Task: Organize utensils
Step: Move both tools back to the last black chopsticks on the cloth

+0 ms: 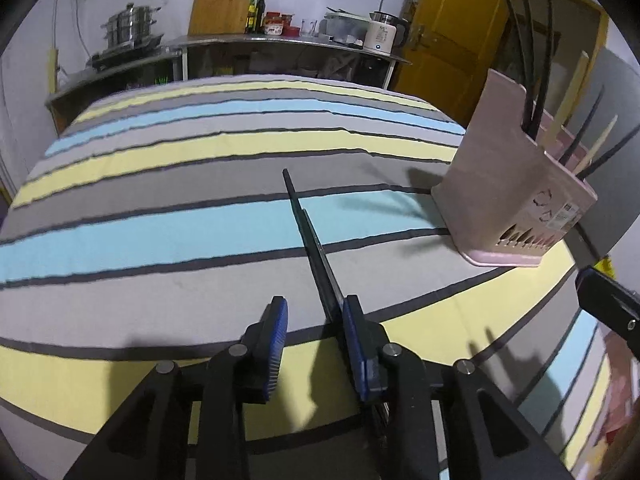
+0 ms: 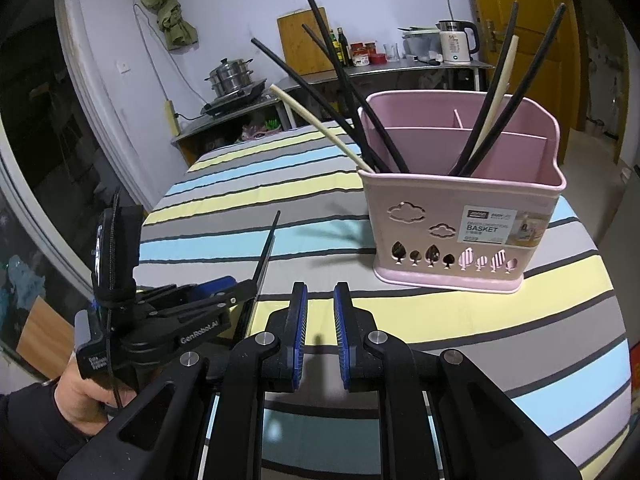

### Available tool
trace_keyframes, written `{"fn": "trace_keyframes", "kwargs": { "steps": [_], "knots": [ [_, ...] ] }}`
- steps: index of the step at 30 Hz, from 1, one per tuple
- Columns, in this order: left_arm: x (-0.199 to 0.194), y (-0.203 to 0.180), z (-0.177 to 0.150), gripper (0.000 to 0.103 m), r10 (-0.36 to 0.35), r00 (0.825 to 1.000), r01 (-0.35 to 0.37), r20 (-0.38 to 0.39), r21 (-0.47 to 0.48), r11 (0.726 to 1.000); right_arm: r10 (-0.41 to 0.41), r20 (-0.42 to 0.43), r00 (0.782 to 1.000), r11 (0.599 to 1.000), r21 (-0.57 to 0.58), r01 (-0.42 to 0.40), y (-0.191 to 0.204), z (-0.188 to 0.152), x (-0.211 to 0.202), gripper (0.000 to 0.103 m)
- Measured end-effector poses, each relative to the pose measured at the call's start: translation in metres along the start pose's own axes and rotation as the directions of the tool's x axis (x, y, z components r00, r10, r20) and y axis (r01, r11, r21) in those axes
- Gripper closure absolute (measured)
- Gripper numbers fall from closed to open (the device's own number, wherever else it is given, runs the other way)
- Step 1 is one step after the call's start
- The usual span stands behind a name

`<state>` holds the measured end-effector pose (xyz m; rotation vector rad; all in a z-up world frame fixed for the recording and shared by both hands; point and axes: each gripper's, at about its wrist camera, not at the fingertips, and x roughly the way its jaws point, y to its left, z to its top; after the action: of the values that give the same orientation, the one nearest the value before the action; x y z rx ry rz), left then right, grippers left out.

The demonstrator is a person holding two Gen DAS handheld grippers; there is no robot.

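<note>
The desk (image 2: 540, 344), spread with a cloth striped in yellow, blue and grey, filled most of the room in front of me. On its far right part stood the pink basket (image 2: 460, 216), upright, its compartments already bristling with black and cream chopsticks that fanned out over the rim. Left of it and nearer, the left gripper (image 1: 314, 330) hovered just over the cloth with its jaws parted; the black chopsticks (image 1: 310, 236) lay against the inner face of its right finger (image 1: 354, 344) only, the left finger standing clear, so I would call it open and not yet clamped. Whether one stick or two lay there I could not settle; the left wrist view suggested two overlapping. The right gripper (image 2: 320, 324) waited nearer still, jaws apart a little and holding nothing.

The step in hand looked to be the pick-up of the last loose chopsticks. Next the left jaws would need to close squarely on them, lift, tip them upright and lower them into a basket compartment on the right.

The long axis ran from the gripper away toward the far side of the desk, tips pointing far and slightly left.
</note>
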<state>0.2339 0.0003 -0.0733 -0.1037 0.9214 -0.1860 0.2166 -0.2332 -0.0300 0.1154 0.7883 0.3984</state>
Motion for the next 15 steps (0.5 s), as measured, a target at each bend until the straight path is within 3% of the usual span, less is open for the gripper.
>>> {"fn": "trace_keyframes", "kwargs": {
  "steps": [15],
  "knots": [
    [-0.0055,0.0046,-0.0045,0.067,0.087,0.996,-0.088,0.02,0.023,0.996,0.004,-0.019,1.0,1.0,-0.007,-0.004,0.0007,-0.0024,0.0094,0.089]
  ]
}}
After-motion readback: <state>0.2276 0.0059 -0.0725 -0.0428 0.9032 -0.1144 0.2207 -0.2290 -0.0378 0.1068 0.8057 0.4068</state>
